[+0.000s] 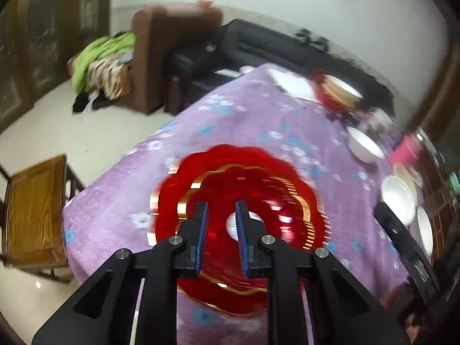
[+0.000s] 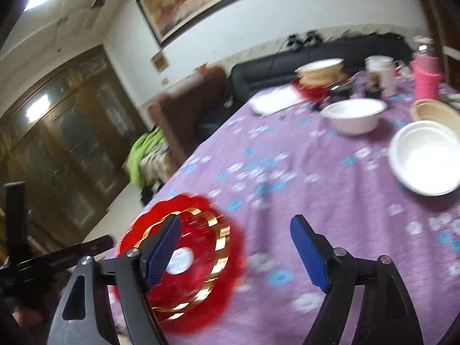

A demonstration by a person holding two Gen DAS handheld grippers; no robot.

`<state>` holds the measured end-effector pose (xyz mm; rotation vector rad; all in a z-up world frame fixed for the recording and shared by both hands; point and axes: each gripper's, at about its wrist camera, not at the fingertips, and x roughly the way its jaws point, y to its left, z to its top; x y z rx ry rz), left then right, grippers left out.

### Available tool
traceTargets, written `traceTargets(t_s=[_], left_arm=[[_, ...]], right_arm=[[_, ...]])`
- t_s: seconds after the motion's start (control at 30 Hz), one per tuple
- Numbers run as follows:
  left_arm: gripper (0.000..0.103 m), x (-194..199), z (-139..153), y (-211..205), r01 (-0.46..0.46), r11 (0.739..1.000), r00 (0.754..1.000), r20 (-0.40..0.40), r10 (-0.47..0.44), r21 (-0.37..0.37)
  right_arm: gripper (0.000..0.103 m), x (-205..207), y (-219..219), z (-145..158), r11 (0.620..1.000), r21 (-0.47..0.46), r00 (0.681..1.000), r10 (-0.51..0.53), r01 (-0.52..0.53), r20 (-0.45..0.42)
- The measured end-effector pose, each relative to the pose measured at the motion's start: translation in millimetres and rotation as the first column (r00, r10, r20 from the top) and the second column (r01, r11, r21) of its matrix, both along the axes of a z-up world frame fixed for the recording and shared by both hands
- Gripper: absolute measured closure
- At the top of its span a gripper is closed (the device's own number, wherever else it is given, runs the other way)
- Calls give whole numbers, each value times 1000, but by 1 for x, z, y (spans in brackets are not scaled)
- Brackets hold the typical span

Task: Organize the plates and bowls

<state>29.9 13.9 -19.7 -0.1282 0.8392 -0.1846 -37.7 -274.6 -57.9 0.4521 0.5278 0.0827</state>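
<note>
red plate under left tongs

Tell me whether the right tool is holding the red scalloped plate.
No. In the right wrist view the right tool is wide open and empty, with the red scalloped gold-trimmed plate lying on the purple floral tablecloth.
</note>
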Motion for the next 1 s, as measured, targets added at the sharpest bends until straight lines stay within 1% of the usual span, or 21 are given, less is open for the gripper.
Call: traceTargets(t_s=[0.1,0.13,0.2,0.27,0.33,0.4,0.47,0.6,0.63,0.7,0.73,0.77,0.8,0.87,0.9,1.0], left_arm=[[79,-12,3,-38,107,993,994,20,-108,42],[77,-15,3,-51,142,988,990,20,-143,55],[77,-20,2,-70,189,980,982,19,-190,70],[77,-27,0,-96,254,964,967,11,-255,82],[77,-34,-2,-113,299,950,954,7,-301,93],[77,-45,-6,-136,359,926,933,-3,-361,121],[74,-50,-10,-152,402,905,915,-22,-403,142],[70,-55,-12,-171,433,885,900,-37,-434,169],[68,-55,-12,-176,437,882,898,-38,-438,177],[61,-55,-13,-183,442,878,896,-39,-443,185],[54,-55,-14,-187,443,877,895,-41,-443,186],[52,-55,-15,-189,445,876,895,-43,-445,187],[52,-56,-18,-193,450,872,892,-49,-450,190],[52,-57,-22,-199,461,866,887,-62,-458,193],[52,-57,-26,-202,467,863,884,-72,-462,191],[52,-57,-30,-206,472,862,882,-87,-464,188]], right_arm=[[22,-6,-24,-8,998,-20,999,-53,53,1],[22,-9,-34,-11,997,-15,997,-73,73,-8],[22,-18,-55,-19,994,12,994,-107,107,-19],[22,-28,-70,-23,991,21,991,-136,136,-1],[20,-42,-88,-25,983,1,983,-183,183,29],[19,-55,-102,-24,976,-18,975,-214,216,65],[17,-62,-115,-23,972,-29,969,-230,234,88],[16,-80,-142,-25,964,-11,960,-262,265,102],[16,-84,-149,-26,960,-3,956,-277,278,101],[16,-90,-164,-30,953,27,948,-303,301,96],[15,-92,-173,-33,948,54,944,-319,315,90],[13,-93,-179,-35,941,78,939,-334,328,83],[10,-93,-188,-38,932,118,933,-352,343,69],[9,-92,-196,-42,927,158,934,-353,341,50],[9,-91,-198,-43,925,162,934,-354,343,46],[9,-88,-196,-42,925,134,931,-362,354,38]])
